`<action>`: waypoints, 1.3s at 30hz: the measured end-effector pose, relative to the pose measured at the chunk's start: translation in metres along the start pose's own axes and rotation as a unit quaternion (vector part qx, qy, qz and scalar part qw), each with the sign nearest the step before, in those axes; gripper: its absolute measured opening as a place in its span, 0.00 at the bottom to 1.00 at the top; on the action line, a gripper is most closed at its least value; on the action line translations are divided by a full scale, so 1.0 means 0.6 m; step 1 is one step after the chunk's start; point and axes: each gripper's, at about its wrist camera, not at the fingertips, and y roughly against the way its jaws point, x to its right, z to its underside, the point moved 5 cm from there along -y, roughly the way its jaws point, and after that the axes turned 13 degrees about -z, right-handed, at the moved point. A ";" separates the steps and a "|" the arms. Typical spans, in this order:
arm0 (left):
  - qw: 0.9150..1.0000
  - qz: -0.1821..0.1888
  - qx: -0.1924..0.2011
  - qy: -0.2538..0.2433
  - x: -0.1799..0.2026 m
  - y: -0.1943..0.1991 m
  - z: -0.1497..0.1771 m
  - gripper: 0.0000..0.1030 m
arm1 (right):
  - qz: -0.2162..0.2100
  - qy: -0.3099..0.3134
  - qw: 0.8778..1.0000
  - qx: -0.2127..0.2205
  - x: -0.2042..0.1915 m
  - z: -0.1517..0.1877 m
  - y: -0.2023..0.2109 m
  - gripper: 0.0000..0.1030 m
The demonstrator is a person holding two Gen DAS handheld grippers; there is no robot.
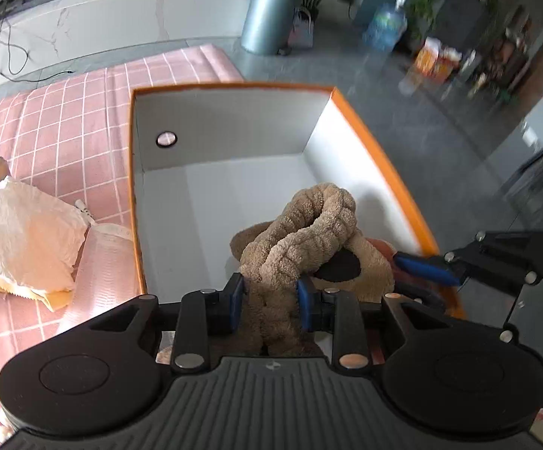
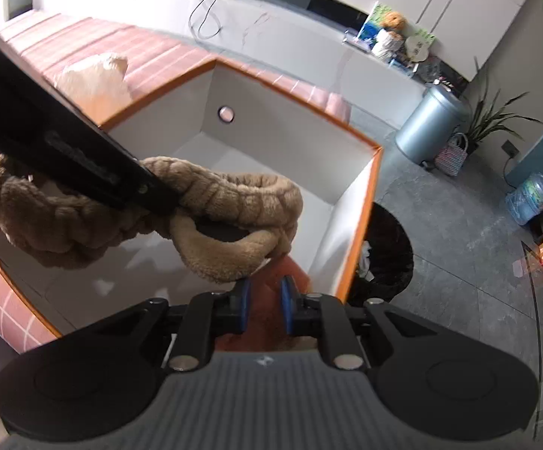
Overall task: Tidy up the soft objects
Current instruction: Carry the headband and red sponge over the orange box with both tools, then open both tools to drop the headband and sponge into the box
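Blue pads of the left tool (image 1: 269,294) clench a limb of the tan plush toy (image 1: 308,232), seen from the left wrist. Its ribbed limbs loop up over the orange-rimmed box (image 1: 365,127), which sits on a pink checked mattress (image 1: 65,112). At the right edge the right tool (image 1: 428,264) reaches in beside the toy's dark patch. A cream plush (image 1: 20,232) lies on the mattress, left of the box.

From the right wrist, the right tool (image 2: 264,300) pinches the toy's orange part (image 2: 267,281) between narrowly set pads. The tan plush toy (image 2: 211,202) hangs above the white interior of the box (image 2: 361,232), partly crossed by the left tool's black arm (image 2: 65,142). A grey bin (image 2: 428,123) stands on the floor beyond.
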 end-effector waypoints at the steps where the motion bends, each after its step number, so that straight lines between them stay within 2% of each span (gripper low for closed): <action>1: 1.000 -0.006 -0.002 -0.009 0.004 -0.002 0.002 0.33 | 0.000 0.003 1.000 -0.006 -0.001 0.001 -0.006 0.08; 2: 1.000 -0.015 -0.003 -0.019 0.007 -0.005 0.004 0.33 | -0.002 0.006 1.000 -0.011 -0.003 0.001 -0.013 0.03; 7: 0.996 -0.048 -0.014 -0.073 0.023 -0.017 0.014 0.36 | -0.010 0.013 0.999 -0.036 -0.003 -0.001 -0.037 0.04; 10: 0.994 -0.056 -0.019 -0.095 0.027 -0.014 0.020 0.44 | -0.010 0.011 0.999 -0.044 -0.003 0.001 -0.043 0.07; 11: 0.994 -0.051 -0.018 -0.093 0.027 -0.012 0.020 0.49 | -0.008 0.011 0.999 -0.043 -0.002 0.003 -0.042 0.09; 15: 0.997 -0.029 -0.005 -0.076 0.021 0.005 0.013 0.60 | 0.001 0.008 0.999 -0.036 0.004 0.006 -0.035 0.30; 19: 0.999 0.000 0.008 -0.048 0.009 0.027 -0.001 0.70 | 0.010 0.006 1.000 -0.024 0.006 0.005 -0.023 0.35; 23: 0.999 0.014 0.027 -0.037 -0.006 0.059 -0.005 0.74 | 0.019 0.002 1.000 -0.011 0.005 0.000 -0.012 0.43; 24: 0.999 0.022 0.031 -0.035 -0.009 0.066 -0.007 0.75 | 0.021 0.002 1.000 -0.007 0.002 -0.001 -0.008 0.47; 29: 0.997 0.030 0.054 -0.039 -0.024 0.101 -0.008 0.75 | 0.014 0.000 1.000 0.017 -0.017 -0.006 0.022 0.49; 34: 0.997 0.041 0.061 -0.038 -0.046 0.122 0.004 0.69 | -0.038 -0.033 0.998 0.041 -0.038 -0.016 0.052 0.49; 39: 0.996 0.053 0.063 -0.023 -0.074 0.129 0.036 0.63 | -0.078 -0.045 0.995 0.047 -0.065 -0.025 0.054 0.47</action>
